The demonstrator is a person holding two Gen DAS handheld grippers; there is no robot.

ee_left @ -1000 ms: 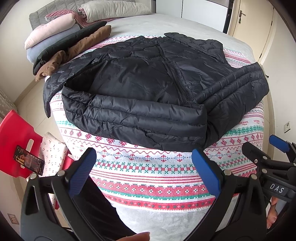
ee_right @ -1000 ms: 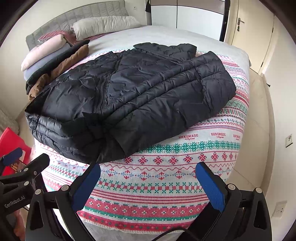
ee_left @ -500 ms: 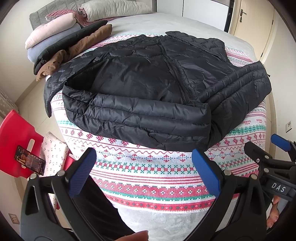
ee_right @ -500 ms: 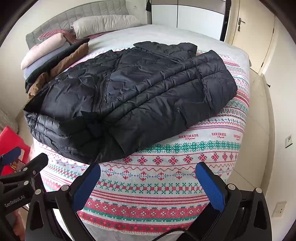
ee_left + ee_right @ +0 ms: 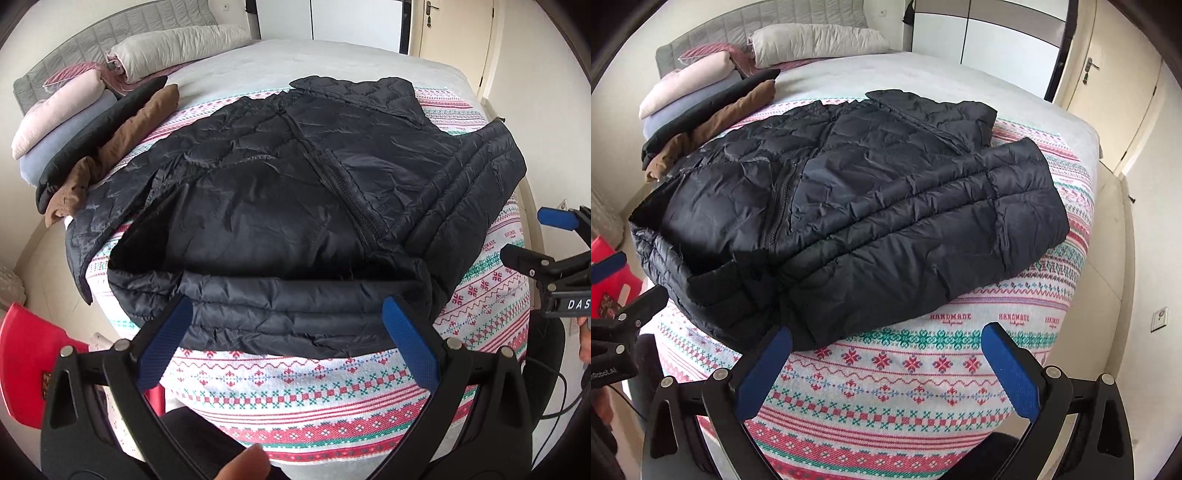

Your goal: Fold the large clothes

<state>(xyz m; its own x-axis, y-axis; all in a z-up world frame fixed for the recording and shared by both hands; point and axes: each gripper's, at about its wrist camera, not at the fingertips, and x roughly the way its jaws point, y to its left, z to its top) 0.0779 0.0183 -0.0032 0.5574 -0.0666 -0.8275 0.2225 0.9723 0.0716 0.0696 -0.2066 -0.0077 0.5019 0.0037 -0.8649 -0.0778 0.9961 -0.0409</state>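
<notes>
I see the black jacket (image 5: 280, 206) lying on the patterned blanket (image 5: 295, 391) that covers the near end of the bed (image 5: 923, 74), its sleeves folded in over the body and the collar pointing away from me. My left hand-held gripper (image 5: 286, 343) has its jaws spread wide and holds nothing; its blue pads frame the jacket's near hem. My right hand-held gripper (image 5: 886, 369) is just as wide open and empty, over the blanket just short of the jacket's near edge. Folded clothes (image 5: 107, 133) are stacked at the far left beside a pillow (image 5: 816, 42).
</notes>
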